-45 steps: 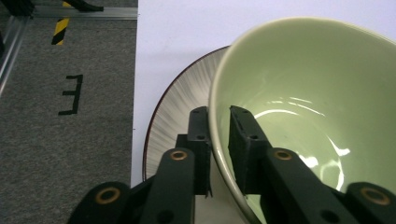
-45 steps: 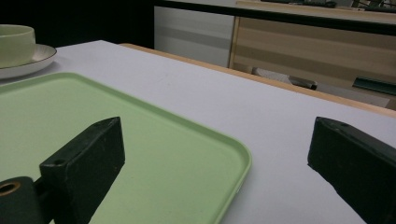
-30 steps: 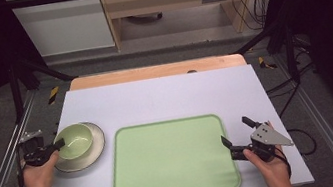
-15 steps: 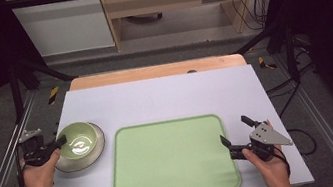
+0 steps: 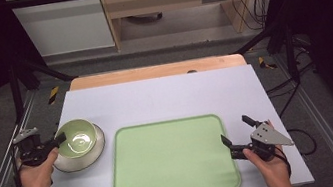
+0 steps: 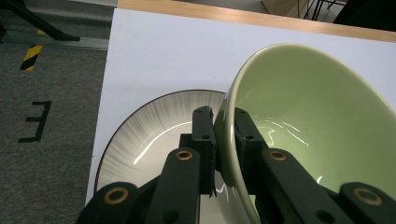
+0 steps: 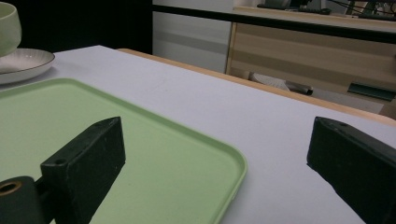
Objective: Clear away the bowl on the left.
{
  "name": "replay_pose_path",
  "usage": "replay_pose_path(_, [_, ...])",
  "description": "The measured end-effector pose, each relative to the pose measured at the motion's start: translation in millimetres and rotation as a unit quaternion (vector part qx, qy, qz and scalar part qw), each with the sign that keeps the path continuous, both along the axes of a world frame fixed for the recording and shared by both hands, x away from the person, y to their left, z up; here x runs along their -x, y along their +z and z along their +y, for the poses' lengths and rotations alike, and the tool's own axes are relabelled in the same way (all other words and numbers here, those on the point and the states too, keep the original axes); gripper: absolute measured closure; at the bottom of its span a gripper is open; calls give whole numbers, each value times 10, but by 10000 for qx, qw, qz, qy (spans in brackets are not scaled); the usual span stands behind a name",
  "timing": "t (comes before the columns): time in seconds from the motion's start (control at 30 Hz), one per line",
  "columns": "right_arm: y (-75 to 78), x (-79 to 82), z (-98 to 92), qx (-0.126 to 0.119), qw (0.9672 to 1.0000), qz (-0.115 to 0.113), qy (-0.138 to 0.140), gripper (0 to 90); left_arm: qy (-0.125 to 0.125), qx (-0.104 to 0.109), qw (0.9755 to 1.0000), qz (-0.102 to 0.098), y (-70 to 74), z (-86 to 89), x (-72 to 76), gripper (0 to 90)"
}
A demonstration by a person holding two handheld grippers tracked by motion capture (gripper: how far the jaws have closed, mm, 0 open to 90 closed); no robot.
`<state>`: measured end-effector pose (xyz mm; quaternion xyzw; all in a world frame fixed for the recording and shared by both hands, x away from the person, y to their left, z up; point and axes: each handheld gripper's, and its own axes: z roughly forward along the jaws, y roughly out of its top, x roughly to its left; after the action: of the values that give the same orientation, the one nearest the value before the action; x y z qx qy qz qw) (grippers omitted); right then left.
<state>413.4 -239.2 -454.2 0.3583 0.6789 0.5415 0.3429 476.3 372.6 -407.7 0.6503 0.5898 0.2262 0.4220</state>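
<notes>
A light green bowl (image 5: 76, 137) hangs tilted just above a white plate with a dark rim (image 5: 94, 154) at the table's left side. My left gripper (image 5: 60, 139) is shut on the bowl's near rim; in the left gripper view its jaws pinch the bowl (image 6: 303, 121) wall, one inside and one outside, over the plate (image 6: 154, 135). A large green tray (image 5: 172, 159) lies flat in the middle. My right gripper (image 5: 236, 132) stands open by the tray's right edge with nothing between its fingers; the right gripper view shows the tray (image 7: 140, 154) corner between the jaws.
The white tabletop (image 5: 170, 95) has a wooden strip (image 5: 156, 71) along its far edge. Metal rails and grey floor run along both sides. In the right gripper view the bowl (image 7: 8, 28) and plate (image 7: 23, 63) sit far left.
My left gripper has lifted the green bowl off the plate and tilted it slightly. The right gripper has stayed in place.
</notes>
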Motion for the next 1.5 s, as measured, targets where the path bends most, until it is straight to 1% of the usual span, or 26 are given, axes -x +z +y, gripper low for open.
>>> replay_pose_path(0.5, [2, 1, 0, 1, 10000, -12, -2, 45, -105, 98, 9999, -34, 47, -27, 18, 819])
replay_pose_path(0.7, [4, 3, 0, -6, 10000, -8, -10, 45, -184, 172, 9997, -52, 65, -86, 22, 818])
replay_pose_path(0.8, [3, 2, 0, 4, 10000, -11, -6, 44, -225, 171, 9996, -72, 75, -110, 22, 818])
replay_pose_path(0.87, [2, 1, 2, 11, 10000, -12, -3, 44, -314, 172, 9993, -75, 88, -169, 26, 819])
replay_pose_path(0.9, [2, 1, 2, 11, 10000, -12, -3, 44, -314, 172, 9993, -75, 88, -169, 26, 818])
replay_pose_path(0.93, [3, 4, 3, 16, 10000, -3, -2, 44, -410, 162, 9990, -60, 94, -219, 24, 819])
replay_pose_path(0.97, [3, 3, 3, 10, 10000, -9, -3, 44, -442, 152, 9989, -75, 96, -249, 22, 818])
replay_pose_path(1.03, [5, 4, 0, 9, 10000, -8, -3, 45, -481, 124, 9987, -83, 100, -278, 22, 819])
replay_pose_path(1.13, [6, 5, -6, 4, 10000, -7, -15, 45, -639, 49, 9979, -85, 125, -395, 28, 819])
replay_pose_path(1.2, [6, 4, -9, 5, 10000, -13, -18, 45, -677, 59, 9977, -88, 128, -424, 29, 819])
replay_pose_path(1.27, [7, 4, -12, 0, 10000, -14, -22, 45, -758, 51, 9971, -86, 128, -482, 28, 819])
replay_pose_path(1.3, [7, 5, -11, 4, 10000, -16, -20, 45, -843, 26, 9964, -68, 125, -539, 28, 819])
replay_pose_path(1.33, [7, 5, -11, 4, 10000, -16, -20, 45, -843, 26, 9964, -68, 125, -539, 28, 818])
replay_pose_path(1.37, [9, 6, -9, 1, 10000, -21, -18, 45, -914, 31, 9958, -54, 121, -594, 27, 818])
replay_pose_path(1.4, [9, 6, -9, 1, 10000, -21, -18, 45, -914, 31, 9958, -54, 121, -594, 27, 818])
replay_pose_path(1.43, [9, 6, -9, 6, 10000, -19, -19, 45, -976, 47, 9952, -52, 118, -639, 26, 818])
replay_pose_path(1.47, [9, 6, -9, 6, 10000, -19, -19, 45, -976, 47, 9952, -52, 118, -639, 26, 818])
replay_pose_path(1.5, [8, 5, -10, 8, 10000, -17, -21, 45, -1036, 45, 9946, -40, 116, -676, 27, 818])
